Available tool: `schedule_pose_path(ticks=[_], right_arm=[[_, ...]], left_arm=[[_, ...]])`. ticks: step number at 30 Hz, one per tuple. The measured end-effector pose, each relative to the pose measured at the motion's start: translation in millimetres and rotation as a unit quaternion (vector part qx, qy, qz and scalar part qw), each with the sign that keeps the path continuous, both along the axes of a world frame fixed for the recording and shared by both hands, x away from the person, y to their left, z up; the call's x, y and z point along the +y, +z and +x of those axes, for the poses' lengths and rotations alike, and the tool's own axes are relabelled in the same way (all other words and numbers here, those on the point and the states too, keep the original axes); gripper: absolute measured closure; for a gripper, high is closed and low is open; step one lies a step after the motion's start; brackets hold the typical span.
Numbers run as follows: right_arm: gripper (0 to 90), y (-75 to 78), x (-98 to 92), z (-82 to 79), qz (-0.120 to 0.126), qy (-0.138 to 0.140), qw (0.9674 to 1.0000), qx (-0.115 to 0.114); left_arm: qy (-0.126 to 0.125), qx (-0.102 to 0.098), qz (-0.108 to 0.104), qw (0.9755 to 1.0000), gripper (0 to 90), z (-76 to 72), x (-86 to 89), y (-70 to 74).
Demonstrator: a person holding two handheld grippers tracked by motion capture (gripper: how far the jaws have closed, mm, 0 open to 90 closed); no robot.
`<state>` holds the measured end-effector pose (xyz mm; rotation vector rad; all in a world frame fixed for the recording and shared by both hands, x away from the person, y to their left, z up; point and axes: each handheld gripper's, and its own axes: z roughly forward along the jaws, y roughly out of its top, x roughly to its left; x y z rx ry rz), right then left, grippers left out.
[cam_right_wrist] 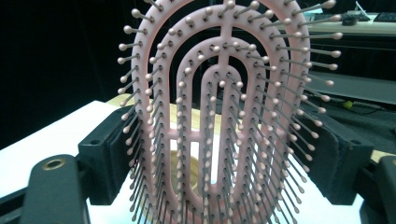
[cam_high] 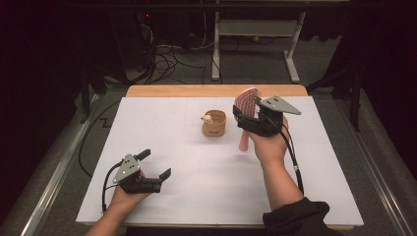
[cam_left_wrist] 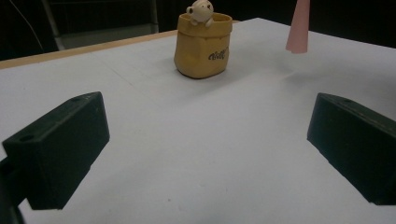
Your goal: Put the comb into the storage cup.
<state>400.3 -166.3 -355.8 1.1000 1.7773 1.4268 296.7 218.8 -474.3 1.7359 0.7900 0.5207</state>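
Observation:
My right gripper (cam_high: pixel 252 117) is shut on a pink hairbrush (cam_high: pixel 246 102), held upright right of the table's middle. In the right gripper view its two black jaws clamp the sides of the hairbrush (cam_right_wrist: pixel 224 93) head, with the bristles facing the camera. The brush handle (cam_left_wrist: pixel 298 28) hangs down, its tip close to the table. Just left of it stands a small yellow cup (cam_high: pixel 214 123) with a bear figure on its rim. My left gripper (cam_high: pixel 156 163) rests on the near left of the table, open and with nothing between its jaws. It points toward the yellow cup (cam_left_wrist: pixel 203 46).
The white table top (cam_high: pixel 147 128) ends in a wooden strip (cam_high: pixel 216 90) at the far edge. Beyond it are cables on the floor (cam_high: pixel 167 61) and the legs of a desk (cam_high: pixel 216 49). Metal rails run along both sides of the table.

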Motion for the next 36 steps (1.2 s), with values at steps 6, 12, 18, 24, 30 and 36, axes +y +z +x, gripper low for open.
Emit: schedule_pose_path(ticks=[6,12,18,24,30,36], right_arm=[[20.5,5.2,7.9,2.6,-0.009,-0.005,0.9999,-0.004],[20.5,6.0,13.6,8.0,-0.005,-0.009,0.9999,-0.009],[20.5,6.2,17.4,13.0,0.004,-0.006,0.9999,-0.014],[20.5,6.9,18.9,18.6,0.005,-0.002,0.9998,-0.017],[20.5,10.4,17.9,22.6,0.017,0.000,0.9995,-0.025],[20.5,16.7,19.3,25.9,0.023,0.000,0.9993,-0.030]], left_arm=[[-0.005,0.002,0.005,1.0000,0.0,0.4,-0.6,-0.8],[-0.007,0.004,-0.003,1.0000,0.0,1.1,1.3,-0.3],[-0.011,0.001,-0.007,0.9999,0.0,0.3,0.8,0.2],[-0.007,0.008,-0.002,0.9999,0.0,1.7,2.0,-0.6],[-0.006,0.007,-0.004,0.9999,0.0,0.6,2.6,-0.3],[-0.008,0.008,-0.004,0.9999,0.0,0.5,2.3,-0.9]])
